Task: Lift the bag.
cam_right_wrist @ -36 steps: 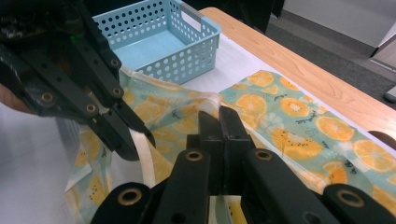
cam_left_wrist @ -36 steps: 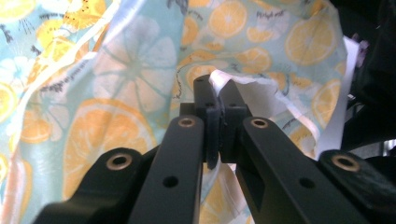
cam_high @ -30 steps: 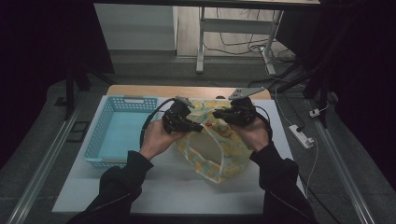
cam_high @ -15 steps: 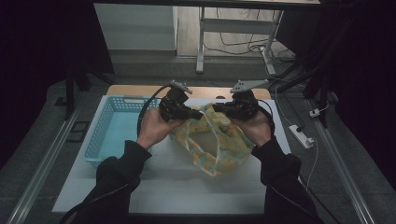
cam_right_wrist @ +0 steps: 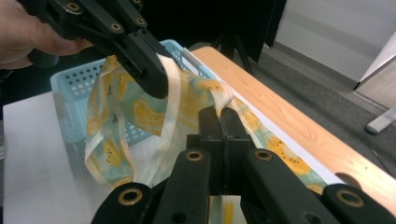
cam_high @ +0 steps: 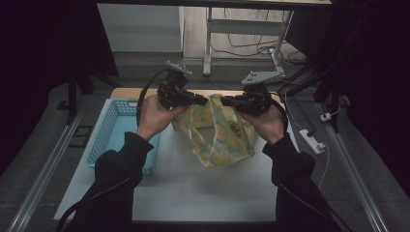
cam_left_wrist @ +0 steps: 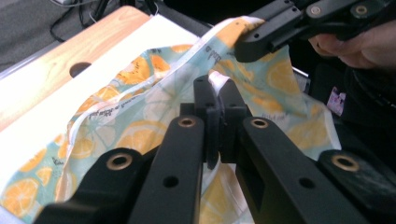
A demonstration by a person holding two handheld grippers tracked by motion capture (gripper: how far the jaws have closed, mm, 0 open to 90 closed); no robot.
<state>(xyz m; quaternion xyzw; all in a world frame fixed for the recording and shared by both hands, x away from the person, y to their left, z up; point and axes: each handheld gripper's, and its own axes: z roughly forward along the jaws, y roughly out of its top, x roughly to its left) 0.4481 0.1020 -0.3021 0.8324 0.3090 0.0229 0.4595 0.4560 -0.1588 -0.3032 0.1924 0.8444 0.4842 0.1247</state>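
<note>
Above the white table (cam_high: 193, 188) we hold a lemon-print bag (cam_high: 220, 137) hanging just off the surface. Our left gripper (cam_high: 203, 100) and right gripper (cam_high: 225, 101) each pinch its top edge, jaws clamped tight. A blue basket (cam_high: 109, 135) sits left.

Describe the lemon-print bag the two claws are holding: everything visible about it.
The bag looks like thin, glossy plastic, pale blue-green with orange-yellow citrus slices and cream-edged handles. It hangs limp and crumpled, mouth uppermost, between the left claw and the right claw, each shut on a bit of its top edge. In the high view its lower end seems to reach the white table surface, beside the blue basket; whether it is touching I can't tell.
</note>
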